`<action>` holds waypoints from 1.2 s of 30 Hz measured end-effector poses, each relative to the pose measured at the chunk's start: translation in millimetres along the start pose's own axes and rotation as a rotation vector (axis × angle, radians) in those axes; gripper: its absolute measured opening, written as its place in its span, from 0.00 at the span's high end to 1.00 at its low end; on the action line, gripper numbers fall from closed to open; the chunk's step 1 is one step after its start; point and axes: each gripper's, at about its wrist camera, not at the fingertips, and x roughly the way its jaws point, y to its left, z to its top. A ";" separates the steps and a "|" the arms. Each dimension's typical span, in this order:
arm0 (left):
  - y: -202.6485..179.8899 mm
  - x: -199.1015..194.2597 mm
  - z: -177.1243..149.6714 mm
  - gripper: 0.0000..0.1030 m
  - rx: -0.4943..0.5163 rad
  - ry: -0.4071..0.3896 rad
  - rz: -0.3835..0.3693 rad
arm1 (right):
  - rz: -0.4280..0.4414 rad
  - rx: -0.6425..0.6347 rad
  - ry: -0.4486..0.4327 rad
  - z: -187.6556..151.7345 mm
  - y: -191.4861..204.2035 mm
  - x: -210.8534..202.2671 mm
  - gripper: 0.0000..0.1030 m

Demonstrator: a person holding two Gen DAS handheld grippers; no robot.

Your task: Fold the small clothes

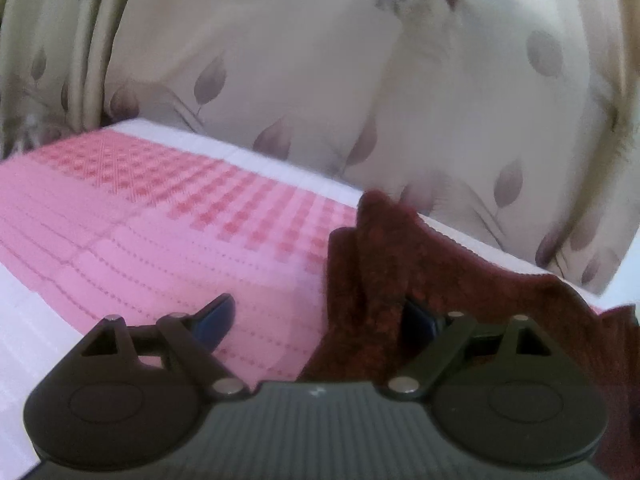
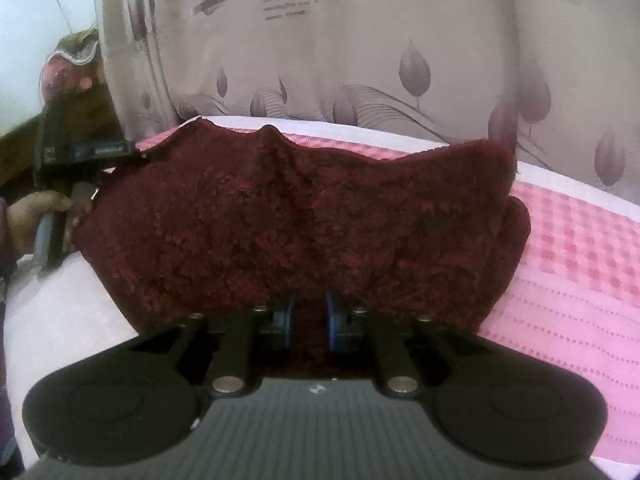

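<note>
A dark maroon fuzzy cloth (image 2: 296, 220) lies bunched on a pink checked spread (image 2: 576, 264). My right gripper (image 2: 310, 320) is nearly shut, its blue pads (image 2: 285, 320) pinching the cloth's near edge. In the left wrist view the same cloth (image 1: 380, 264) rises in a fold at centre right. My left gripper (image 1: 320, 320) is wide open; its left finger (image 1: 218, 318) rests over the spread, its right finger is partly hidden in the cloth. The left gripper also shows in the right wrist view (image 2: 80, 152), at the cloth's far left corner.
A beige curtain with leaf print (image 1: 320, 60) hangs close behind the bed edge. White sheet (image 1: 24, 320) borders the pink spread (image 1: 140, 216). The person's hand (image 2: 32, 216) holds the left gripper's handle.
</note>
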 end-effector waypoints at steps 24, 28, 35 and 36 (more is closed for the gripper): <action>-34.2 -45.3 1.6 0.13 0.279 0.105 0.104 | -0.155 0.076 -0.251 -17.8 51.4 -17.9 0.14; -34.9 -39.8 1.1 0.13 0.295 0.113 0.102 | -0.220 0.109 -0.181 -20.3 53.2 6.3 0.10; -32.6 -30.0 2.7 0.07 0.292 0.132 0.086 | -0.242 0.087 -0.102 -16.0 57.7 22.3 0.00; -32.5 -29.3 2.7 0.06 0.290 0.136 0.084 | -0.244 0.085 -0.101 -16.2 58.4 22.7 0.00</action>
